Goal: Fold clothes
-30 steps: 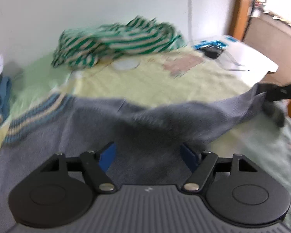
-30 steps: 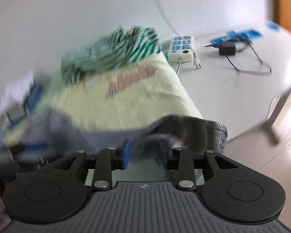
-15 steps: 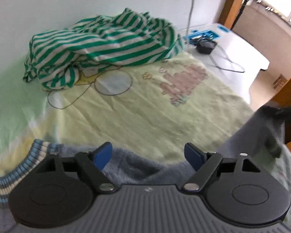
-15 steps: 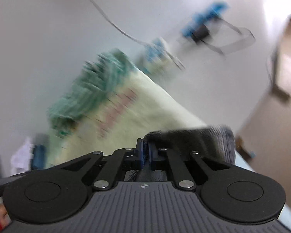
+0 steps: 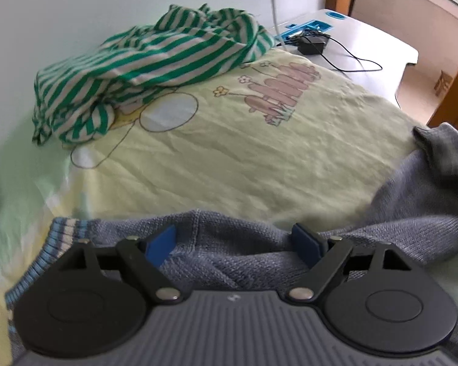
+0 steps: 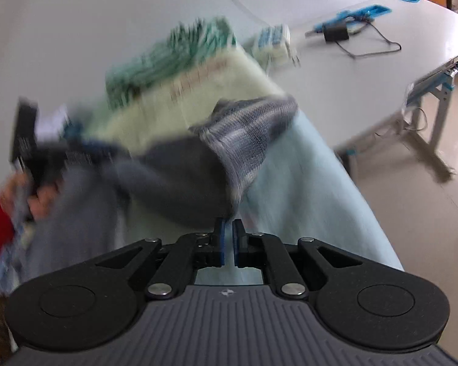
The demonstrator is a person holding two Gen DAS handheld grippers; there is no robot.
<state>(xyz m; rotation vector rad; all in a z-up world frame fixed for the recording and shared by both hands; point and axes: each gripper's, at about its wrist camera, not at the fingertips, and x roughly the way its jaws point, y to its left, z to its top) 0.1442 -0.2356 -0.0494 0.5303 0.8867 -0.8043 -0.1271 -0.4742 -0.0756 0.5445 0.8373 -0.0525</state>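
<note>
The right tongs (image 6: pixel 228 238) pinch the grey knitted sweater (image 6: pixel 180 180) by its edge; it might slip out. The left tongs (image 5: pixel 233 245) sit wide open over it, holding nothing.

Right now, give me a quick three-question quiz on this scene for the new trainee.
1. True or false: the left tongs stand open over the grey sweater.
2. The striped shirt lies on: A) the floor B) the yellow sheet C) a chair.
3. Which tongs grip the sweater?
Key: 1 true. 2 B. 3 the right tongs, whose jaws have just been closing on its edge.
</note>
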